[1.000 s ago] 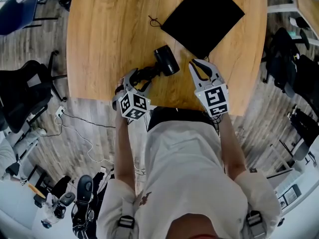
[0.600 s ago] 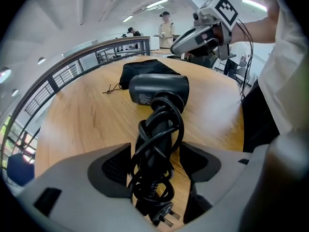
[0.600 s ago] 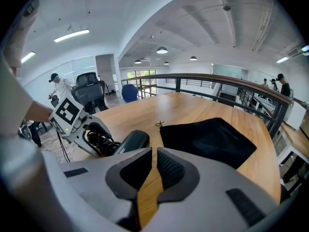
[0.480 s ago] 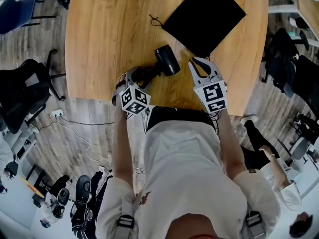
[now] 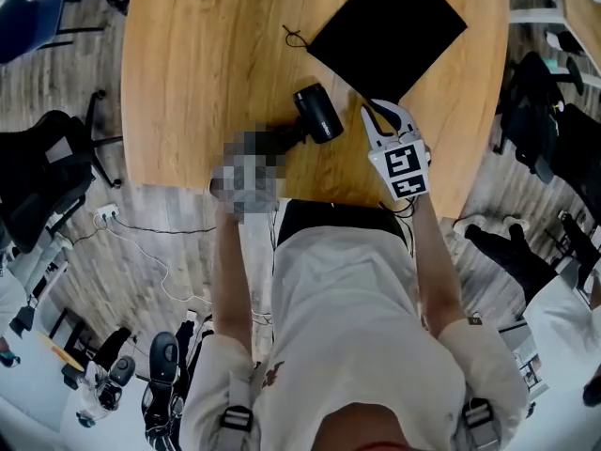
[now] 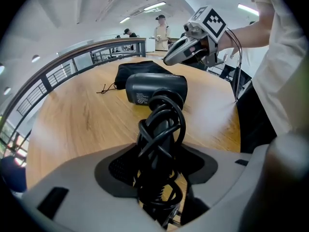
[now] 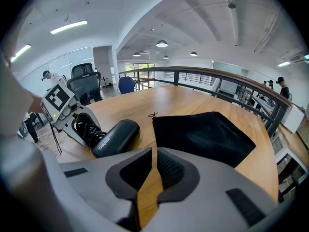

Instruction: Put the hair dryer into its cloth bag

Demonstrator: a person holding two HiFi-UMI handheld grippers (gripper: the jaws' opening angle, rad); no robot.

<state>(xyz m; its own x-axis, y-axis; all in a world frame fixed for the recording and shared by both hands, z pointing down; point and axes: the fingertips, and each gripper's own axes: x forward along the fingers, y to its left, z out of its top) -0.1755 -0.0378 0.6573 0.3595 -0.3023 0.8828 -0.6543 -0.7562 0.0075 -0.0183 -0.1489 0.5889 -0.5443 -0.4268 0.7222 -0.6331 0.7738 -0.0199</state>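
Observation:
The black hair dryer [image 5: 315, 113] lies on the wooden table [image 5: 207, 54], its cord-wrapped handle [image 5: 280, 140] pointing at the near edge. My left gripper [image 6: 161, 153] straddles that handle [image 6: 161, 129]. Its jaws have just been closing and the pads now meet the cord on both sides; in the head view a mosaic patch covers it. The flat black cloth bag [image 5: 387, 26] lies further back on the right. My right gripper [image 5: 373, 111] is shut and empty, hovering just right of the dryer's barrel [image 7: 113, 137] and short of the bag [image 7: 203, 134].
The bag's drawstring [image 5: 293, 38] trails on the wood to its left. The table's near edge [image 5: 188, 184] runs right under both grippers. Office chairs [image 5: 42, 172] and a floor cable [image 5: 155, 252] surround the table. People stand far off beyond a railing [image 6: 120, 45].
My left gripper has slid forward over the dryer's handle and narrowed its jaws around it. The right gripper has edged slightly toward the bag. Dryer and bag have not moved.

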